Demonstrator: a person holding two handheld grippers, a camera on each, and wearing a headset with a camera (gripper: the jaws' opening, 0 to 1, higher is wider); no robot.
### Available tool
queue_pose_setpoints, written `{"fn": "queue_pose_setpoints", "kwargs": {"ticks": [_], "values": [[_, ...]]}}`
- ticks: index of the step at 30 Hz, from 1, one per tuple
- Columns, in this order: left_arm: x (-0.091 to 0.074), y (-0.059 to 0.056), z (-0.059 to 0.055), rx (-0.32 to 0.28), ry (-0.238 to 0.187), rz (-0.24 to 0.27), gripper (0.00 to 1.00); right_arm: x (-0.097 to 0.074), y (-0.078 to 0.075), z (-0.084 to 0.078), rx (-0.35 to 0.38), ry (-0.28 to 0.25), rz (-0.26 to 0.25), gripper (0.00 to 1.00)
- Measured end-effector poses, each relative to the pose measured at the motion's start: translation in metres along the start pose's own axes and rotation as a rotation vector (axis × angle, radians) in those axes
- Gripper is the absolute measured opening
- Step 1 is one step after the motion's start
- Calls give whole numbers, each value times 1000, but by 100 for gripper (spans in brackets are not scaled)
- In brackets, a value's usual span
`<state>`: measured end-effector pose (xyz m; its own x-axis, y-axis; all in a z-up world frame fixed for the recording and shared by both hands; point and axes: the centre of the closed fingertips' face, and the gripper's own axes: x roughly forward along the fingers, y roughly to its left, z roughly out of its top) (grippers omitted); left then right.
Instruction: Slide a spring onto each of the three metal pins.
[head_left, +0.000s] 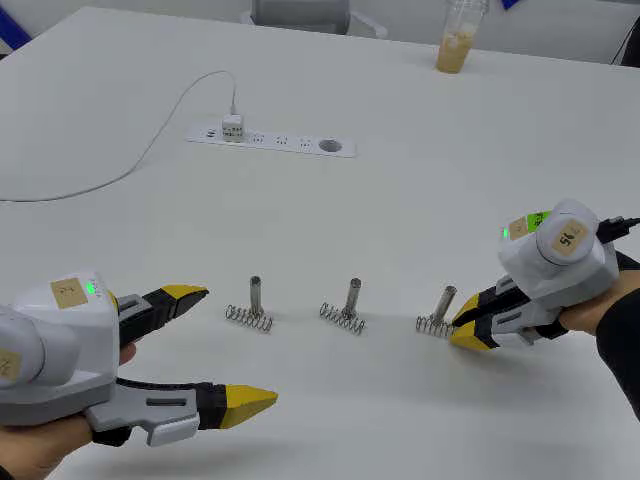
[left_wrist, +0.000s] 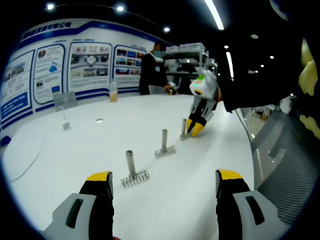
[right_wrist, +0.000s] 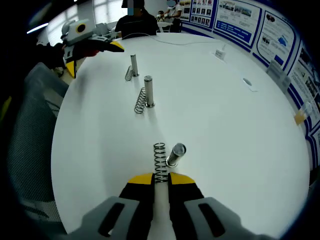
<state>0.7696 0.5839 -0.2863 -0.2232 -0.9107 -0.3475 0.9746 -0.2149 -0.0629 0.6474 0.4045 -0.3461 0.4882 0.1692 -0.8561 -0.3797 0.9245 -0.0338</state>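
Right tool (right_wrist: 160, 176) on spring (right_wrist: 159, 159); wide table (right_wrist: 230, 125) beyond

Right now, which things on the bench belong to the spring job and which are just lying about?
Job: left pin, middle pin, right pin, left spring, middle spring, right spring (pinched by right gripper).
Lying about: power strip, cable, drink cup.

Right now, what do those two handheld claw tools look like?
The left gripper and right gripper have pale grey bodies, black jaws with yellow tips, tan stickers and a green light. The right one trails a black cable; the person's arm there wears a dark sleeve.
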Motion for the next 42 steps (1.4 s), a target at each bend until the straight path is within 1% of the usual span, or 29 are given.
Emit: {"fn": "queue_pose_setpoints", "kwargs": {"ticks": [6, 16, 22, 27, 30, 38, 42], "values": [[0, 0, 0, 2, 2, -1, 86, 2, 0, -2, -7, 21, 8, 12], [0, -3, 2, 7, 2, -3, 85, 3, 0, -4, 9, 25, 7, 12], [-2, -6, 3, 10, 0, -10, 84, -2, 6, -4, 18, 19, 9, 11], [-1, -14, 4, 20, 0, -31, 81, -7, 14, -6, 11, 27, 12, 11], [0, -19, 5, 24, -1, -45, 79, -10, 21, -4, -4, 33, 16, 11], [6, -33, 6, 48, 5, -95, 75, -11, 35, 8, -41, 36, 32, 11], [12, -38, 2, 66, 24, -129, 72, -11, 42, 15, -63, 34, 39, 11]]}}
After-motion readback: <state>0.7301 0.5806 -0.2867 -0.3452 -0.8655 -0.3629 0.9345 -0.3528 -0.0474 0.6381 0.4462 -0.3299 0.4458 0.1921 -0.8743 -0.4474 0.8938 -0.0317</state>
